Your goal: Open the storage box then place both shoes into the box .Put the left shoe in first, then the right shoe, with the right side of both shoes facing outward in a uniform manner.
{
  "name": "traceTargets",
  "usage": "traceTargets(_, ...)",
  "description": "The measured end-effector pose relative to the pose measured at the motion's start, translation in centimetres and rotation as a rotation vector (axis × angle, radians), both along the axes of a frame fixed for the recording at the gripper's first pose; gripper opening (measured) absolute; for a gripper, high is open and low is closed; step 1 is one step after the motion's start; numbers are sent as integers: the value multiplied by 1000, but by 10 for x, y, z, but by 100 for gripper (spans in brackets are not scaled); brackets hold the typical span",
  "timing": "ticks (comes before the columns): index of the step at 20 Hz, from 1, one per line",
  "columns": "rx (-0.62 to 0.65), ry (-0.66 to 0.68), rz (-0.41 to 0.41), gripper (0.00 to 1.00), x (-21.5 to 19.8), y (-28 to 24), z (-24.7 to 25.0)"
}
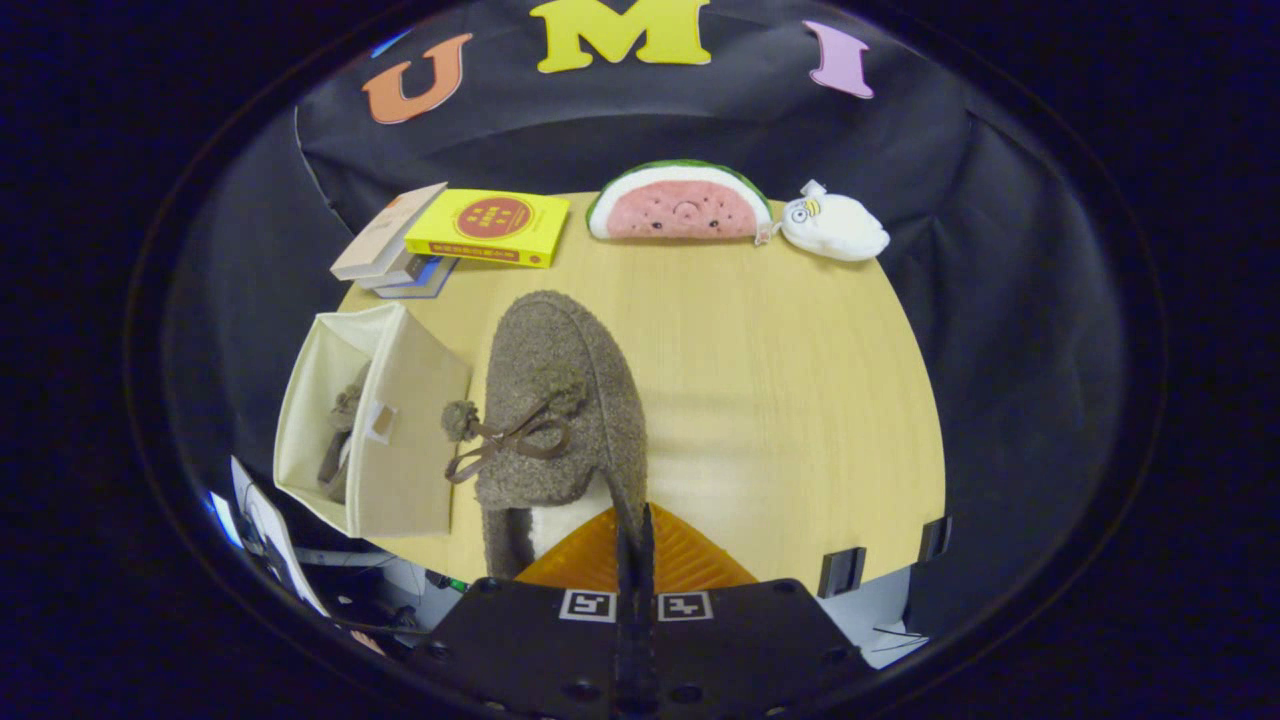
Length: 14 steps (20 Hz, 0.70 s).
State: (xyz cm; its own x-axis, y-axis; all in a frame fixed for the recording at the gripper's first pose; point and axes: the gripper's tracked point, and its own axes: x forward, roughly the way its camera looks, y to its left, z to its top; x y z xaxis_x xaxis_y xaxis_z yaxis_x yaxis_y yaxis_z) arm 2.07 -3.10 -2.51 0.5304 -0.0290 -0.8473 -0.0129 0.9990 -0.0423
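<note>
Jaws pinched tight on heel rim of fuzzy brown slipper (560, 400) just right of open storage box (400, 440) w/ other slipper (343, 430) inside; thin grip, could slip or twist en route.

Books (455, 238) stacked, watermelon plush (680, 203) beside white plush (835, 226) — round wooden table (800, 400)

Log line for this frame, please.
gripper: shut on shoe heel | box: open, other shoe inside | held shoe: beside box
</note>
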Motion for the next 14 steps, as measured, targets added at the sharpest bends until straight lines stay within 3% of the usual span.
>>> traceTargets(7,46,-58,61,0,0,80,39)
traceTargets(14,193,-66,112,0,8,207,26)
